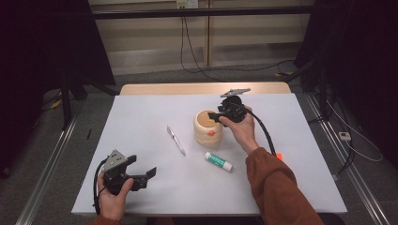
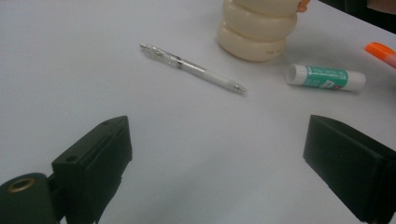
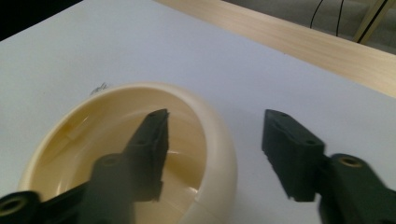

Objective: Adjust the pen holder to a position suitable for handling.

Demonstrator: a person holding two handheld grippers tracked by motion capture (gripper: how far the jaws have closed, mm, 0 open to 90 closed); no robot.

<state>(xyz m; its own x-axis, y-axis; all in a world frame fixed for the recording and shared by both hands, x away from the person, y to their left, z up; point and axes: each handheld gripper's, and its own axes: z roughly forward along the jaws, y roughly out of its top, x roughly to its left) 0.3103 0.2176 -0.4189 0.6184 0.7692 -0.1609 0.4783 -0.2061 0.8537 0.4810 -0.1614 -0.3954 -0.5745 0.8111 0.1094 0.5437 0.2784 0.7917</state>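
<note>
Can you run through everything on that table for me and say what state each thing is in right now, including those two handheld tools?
Cream pot: upright, open at the top, inside not visible.
Pen: lying flat, untouched.
Glue stick: on its side, cap on.
Orange marker: lying flat near the edge.
Right tool: open, one jaw over the pot's mouth, one outside the rim.
Left tool: open, nothing between its jaws.

Light falls evenly from overhead onto the white desk (image 1: pixel 141 131), which reads bright with only soft, short shadows, while the room's left and right edges sink into near black. In the right gripper view one near black finger (image 3: pixel 140 158) is blurred and the picture looks grainy; the left gripper view is sharper.
</note>
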